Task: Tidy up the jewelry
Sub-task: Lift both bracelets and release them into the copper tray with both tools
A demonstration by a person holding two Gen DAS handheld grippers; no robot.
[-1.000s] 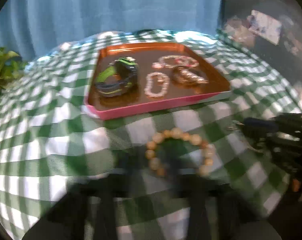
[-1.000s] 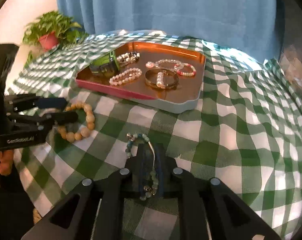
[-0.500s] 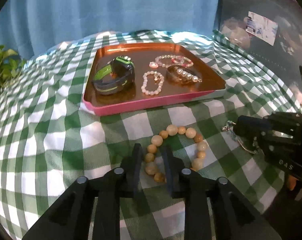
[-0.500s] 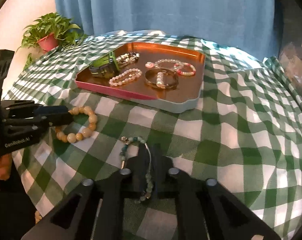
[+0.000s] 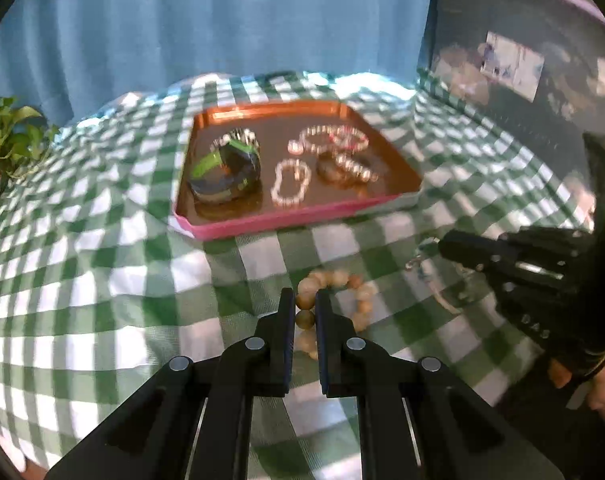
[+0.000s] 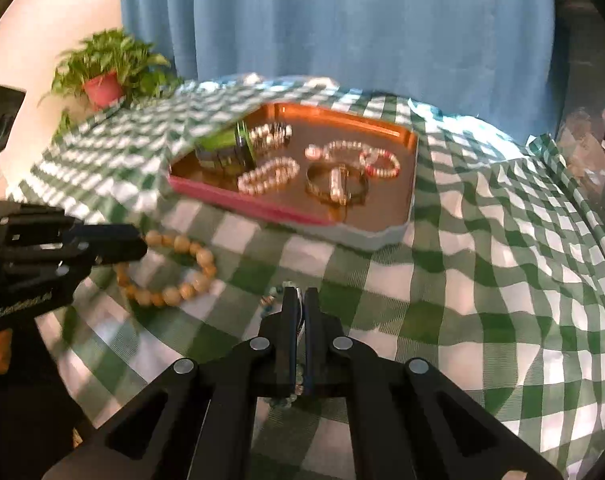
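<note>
Between the fingers of the left gripper (image 5: pixel 303 312) sits one bead of the wooden bead bracelet (image 5: pixel 334 304); the jaws are closing, and the pads press against that bead from both sides. The rest of the loop trails ahead and to the right of the fingertips over the green-and-white checked tablecloth (image 5: pixel 114 280). Whether the far side of the loop rests on the cloth or hangs clear of it cannot be told, since the frame is blurred.

The right gripper (image 6: pixel 300 304) has its jaws together on the thin strand of a blue-green bead bracelet (image 6: pixel 276 296). A few small beads and a metal clasp show just left of the fingertips, and more beads show lower down between the fingers.

Each gripper appears at the edge of the other's view (dark, with pale lettering on the body), and a person's fingers (image 5: pixel 598 396) wrap its handle.

Ahead of both grippers, further along the tablecloth, lies the copper-coloured tray (image 6: pixel 406 216) with a pink front wall. Inside it are:
- a dark watch with a green strap (image 5: pixel 226 168), on the left;
- a pale pearl bracelet (image 5: pixel 290 182), beside the watch;
- a bangle with a pale charm (image 6: pixel 336 186);
- two more bead bracelets towards the back.

Beyond the tray hangs a blue curtain (image 6: pixel 342 28). Far left of the tools stands a potted plant (image 6: pixel 102 76) in a red pot.
</note>
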